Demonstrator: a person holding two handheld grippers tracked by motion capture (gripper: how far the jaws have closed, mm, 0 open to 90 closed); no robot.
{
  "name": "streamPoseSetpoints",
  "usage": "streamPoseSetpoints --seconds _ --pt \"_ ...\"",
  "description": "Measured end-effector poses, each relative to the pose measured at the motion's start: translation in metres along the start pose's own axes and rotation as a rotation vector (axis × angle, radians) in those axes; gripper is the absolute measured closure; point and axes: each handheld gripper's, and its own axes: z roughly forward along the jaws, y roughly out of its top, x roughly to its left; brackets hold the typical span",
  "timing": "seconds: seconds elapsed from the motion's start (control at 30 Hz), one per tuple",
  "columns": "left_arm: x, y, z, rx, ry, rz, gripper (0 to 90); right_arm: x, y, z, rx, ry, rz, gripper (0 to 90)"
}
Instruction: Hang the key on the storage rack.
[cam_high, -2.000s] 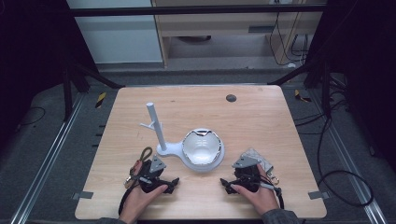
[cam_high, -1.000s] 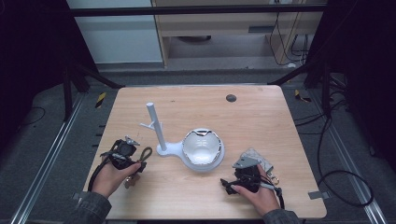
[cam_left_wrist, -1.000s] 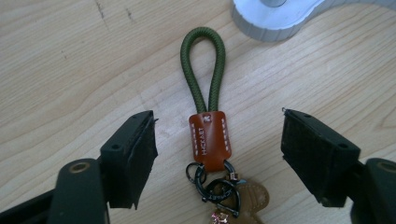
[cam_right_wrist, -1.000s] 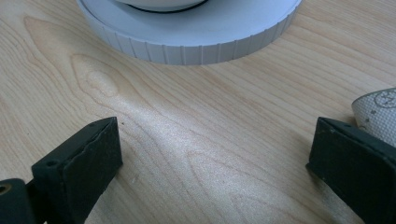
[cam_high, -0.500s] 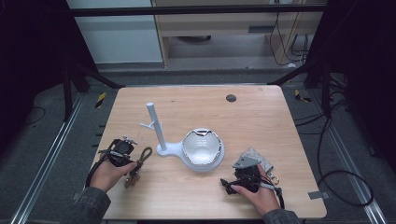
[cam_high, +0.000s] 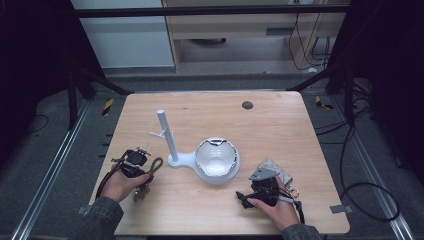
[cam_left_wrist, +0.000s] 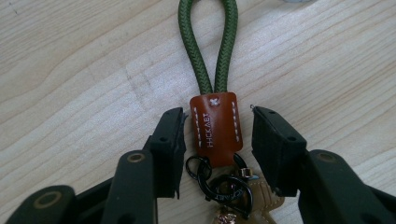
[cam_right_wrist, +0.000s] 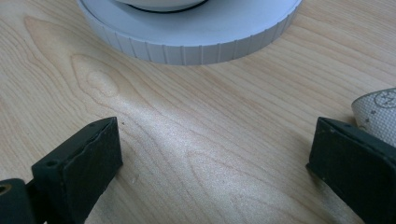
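A keychain lies flat on the wooden table: a green cord loop (cam_left_wrist: 208, 42) joined to a brown leather tab (cam_left_wrist: 215, 128) with black clasps (cam_left_wrist: 219, 182) below it. In the high view the keychain (cam_high: 150, 172) sits at the table's front left. My left gripper (cam_left_wrist: 217, 140) is open, its jaws standing on either side of the leather tab without touching it. In the high view the left gripper (cam_high: 131, 162) is held just left of the cord. My right gripper (cam_right_wrist: 212, 158) is open over bare wood, near the front right of the table (cam_high: 262, 187).
A white stand with a round base holding a shiny bowl (cam_high: 216, 157) and an upright post with a side peg (cam_high: 166, 132) occupies the table's middle. Its ridged white rim (cam_right_wrist: 196, 44) lies just ahead of the right gripper. A grey mesh pouch (cam_right_wrist: 378, 112) lies by the right jaw.
My left gripper has moved left and forward from the front edge to the keychain and now straddles its leather tab. The right gripper has stayed in place.
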Motion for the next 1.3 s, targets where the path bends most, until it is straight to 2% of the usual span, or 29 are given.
streamPoseSetpoints --seconds 0.3,0.47,0.63,0.77,0.93,0.97,1.0,1.03,1.1,1.17,1.2,1.3 --pt "0.0 -0.001 0.005 0.009 -0.002 0.0 58.0 0.0 0.0 0.0 0.0 0.001 0.002 2.4" --pt "0.0 -0.002 0.005 0.014 0.003 0.015 65.2 0.0 0.0 0.0 0.0 0.001 0.001 2.4" --pt "0.0 -0.009 -0.003 -0.04 0.017 0.011 65.8 0.0 0.0 0.0 0.0 0.0 -0.001 2.4" --pt "-0.002 -0.021 -0.016 -0.117 0.022 0.028 65.8 0.0 0.0 0.0 0.001 0.002 0.001 2.4" --pt "-0.01 -0.042 -0.036 -0.256 0.037 0.05 65.9 0.0 0.0 0.0 0.004 0.002 0.004 1.7" --pt "-0.013 -0.047 -0.042 -0.302 0.031 0.046 65.9 0.0 0.0 0.0 0.004 0.0 0.003 1.4" --pt "-0.015 -0.05 -0.045 -0.328 0.028 0.045 65.9 0.0 0.001 0.001 0.005 0.0 0.004 1.2" --pt "-0.018 -0.053 -0.05 -0.365 0.043 0.056 65.8 0.0 0.001 0.001 0.005 0.0 0.004 1.2" --pt "-0.023 -0.056 -0.058 -0.43 0.062 0.07 65.9 0.0 0.001 0.001 0.005 0.0 0.003 1.2" --pt "-0.027 -0.058 -0.064 -0.48 0.063 0.067 65.9 0.0 0.001 0.001 0.005 0.001 0.003 1.2" --pt "-0.027 -0.058 -0.064 -0.48 0.063 0.067 65.9 0.0 0.001 0.001 0.005 0.001 0.003 1.2" --pt "-0.035 -0.061 -0.073 -0.569 0.068 0.059 66.0 0.0 0.001 0.001 0.005 0.001 0.003 1.2"
